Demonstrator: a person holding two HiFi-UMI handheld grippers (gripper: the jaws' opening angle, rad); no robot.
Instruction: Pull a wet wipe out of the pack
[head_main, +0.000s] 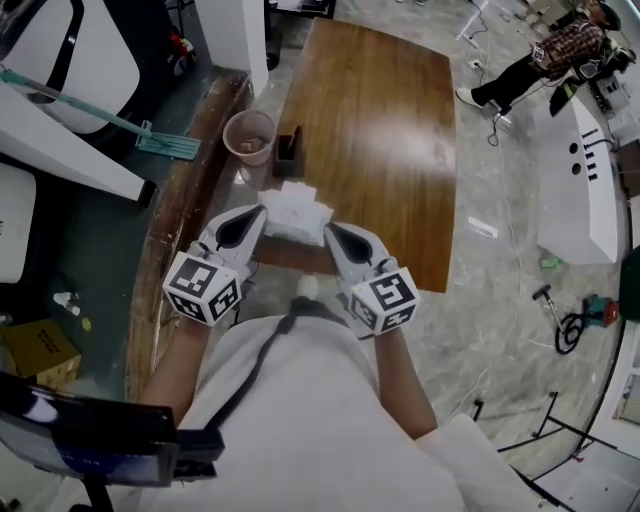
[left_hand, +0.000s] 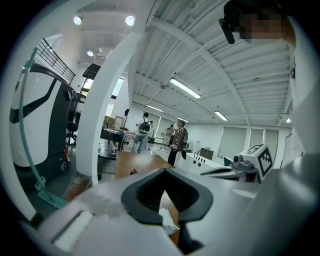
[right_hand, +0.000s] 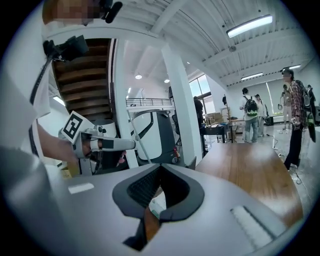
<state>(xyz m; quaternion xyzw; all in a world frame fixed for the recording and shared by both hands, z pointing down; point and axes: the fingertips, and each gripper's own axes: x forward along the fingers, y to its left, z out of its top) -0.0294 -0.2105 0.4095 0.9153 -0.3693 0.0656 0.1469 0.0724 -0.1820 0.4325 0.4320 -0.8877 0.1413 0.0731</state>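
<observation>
While the wet wipe pack (head_main: 297, 212) lies white on the near end of the wooden table (head_main: 400, 150), both grippers sit at its near side: left gripper (head_main: 258, 213) by its left corner, right gripper (head_main: 331, 229) by its right. Tips are touching it or just beside it; the head view doesn't settle which. Left jaws are fully together and grip nothing. Right jaws also meet tip to tip and grip nothing. A white scrap (left_hand: 167, 220) shows through the gap under the left jaws, probably the pack. Beyond the pack stand a pinkish cup (head_main: 250, 137) and a small dark box (head_main: 288, 148), side by side near the table's left edge, apart from the grippers. A teal mop (head_main: 150, 140) is left of the table, a cardboard box (head_main: 40, 350) on the floor nearer. A person (head_main: 560, 50) stands well past the far right corner.
</observation>
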